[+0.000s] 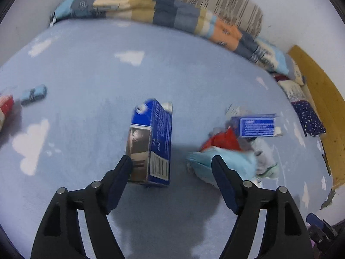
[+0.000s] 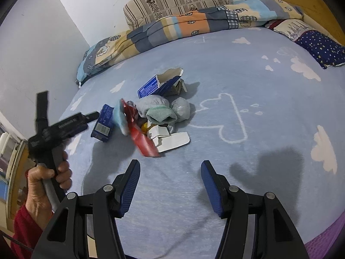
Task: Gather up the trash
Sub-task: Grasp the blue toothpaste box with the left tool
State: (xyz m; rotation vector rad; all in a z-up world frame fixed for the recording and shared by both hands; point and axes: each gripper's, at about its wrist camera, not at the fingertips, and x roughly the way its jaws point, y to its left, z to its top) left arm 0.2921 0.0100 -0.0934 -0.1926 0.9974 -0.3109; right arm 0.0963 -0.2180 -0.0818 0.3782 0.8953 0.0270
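Note:
A blue carton [image 1: 151,144] lies on the light blue bedsheet, between and just beyond my open left gripper [image 1: 172,161]; the left finger overlaps its near corner. The carton also shows in the right wrist view [image 2: 103,123], next to a pile of trash: a red wrapper [image 2: 140,133], a torn blue box [image 2: 159,85], grey wads [image 2: 153,105], white card [image 2: 172,140]. In the left view the pile [image 1: 232,151] sits to the right. My right gripper [image 2: 170,172] is open and empty, short of the pile. The left gripper body [image 2: 62,127] is held by a hand.
A folded patchwork quilt [image 2: 172,28] and striped cushion [image 2: 176,0] lie along the wall at the far side. A starry pillow [image 2: 321,45] and wooden headboard [image 2: 308,0] are at right. A small blue packet [image 1: 34,95] and red box [image 1: 6,105] lie at far left.

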